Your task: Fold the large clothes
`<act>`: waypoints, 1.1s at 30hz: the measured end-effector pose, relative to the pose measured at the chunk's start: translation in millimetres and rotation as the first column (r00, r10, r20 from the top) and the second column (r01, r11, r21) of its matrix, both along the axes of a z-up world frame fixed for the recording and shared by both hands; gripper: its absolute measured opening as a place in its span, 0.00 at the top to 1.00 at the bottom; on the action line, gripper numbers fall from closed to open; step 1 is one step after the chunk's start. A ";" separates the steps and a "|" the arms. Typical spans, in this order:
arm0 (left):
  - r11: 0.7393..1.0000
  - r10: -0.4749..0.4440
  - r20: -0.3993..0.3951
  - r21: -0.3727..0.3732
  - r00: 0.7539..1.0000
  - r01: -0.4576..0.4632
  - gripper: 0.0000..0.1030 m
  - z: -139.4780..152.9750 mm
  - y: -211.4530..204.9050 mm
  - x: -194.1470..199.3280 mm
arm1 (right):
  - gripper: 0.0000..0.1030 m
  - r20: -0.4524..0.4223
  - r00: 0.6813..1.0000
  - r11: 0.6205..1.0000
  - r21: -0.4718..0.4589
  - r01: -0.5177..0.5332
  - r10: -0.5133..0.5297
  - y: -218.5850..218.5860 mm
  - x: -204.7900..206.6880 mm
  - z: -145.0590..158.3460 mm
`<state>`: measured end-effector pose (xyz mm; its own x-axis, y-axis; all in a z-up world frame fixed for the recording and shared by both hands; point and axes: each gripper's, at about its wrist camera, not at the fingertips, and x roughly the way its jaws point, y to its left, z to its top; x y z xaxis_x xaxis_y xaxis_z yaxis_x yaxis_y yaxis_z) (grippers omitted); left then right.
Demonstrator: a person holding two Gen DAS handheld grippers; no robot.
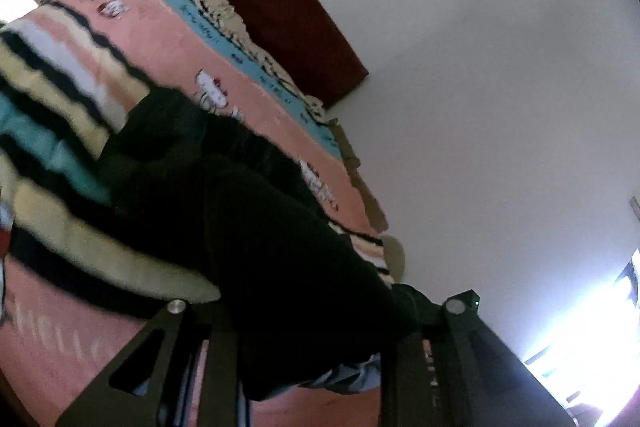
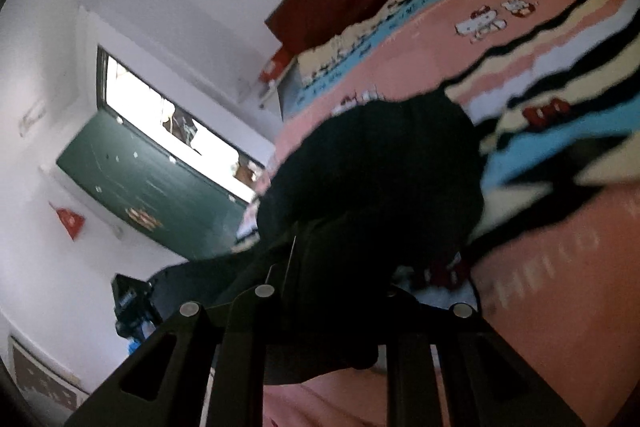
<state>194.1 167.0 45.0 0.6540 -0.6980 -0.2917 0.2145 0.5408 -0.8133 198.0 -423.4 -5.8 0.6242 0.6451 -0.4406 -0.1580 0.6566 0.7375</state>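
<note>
Two grippers were on one black garment, which lay stretched over the pink patterned blanket on the bed. Left gripper: fingers stood apart with dark cloth bunched between them; whether they really pinched it, cannot tell, too dark and blurred. Right gripper: same garment filled the gap between its fingers, the true clamp likewise unclear. Both views tilted and smeared, so the tools looked mid-swing. Step judged: carrying or lifting one edge of the garment for a fold, early-to-middle of the task. Next move probably calls for keeping both corners level, laying the edge flat, then releasing together.
</note>
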 end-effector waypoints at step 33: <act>0.982 0.136 -0.317 0.166 0.939 -0.086 0.67 -122.6 -20.3 347.8 | 0.77 -0.228 0.939 0.965 -0.098 0.243 -0.259 36.6 327.1 -90.8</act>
<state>541.9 146.7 -77.5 0.5765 -0.5592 -0.5957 -0.1166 0.6653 -0.7374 525.0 -386.8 -96.6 0.6346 0.4442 -0.6324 0.1920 0.7021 0.6857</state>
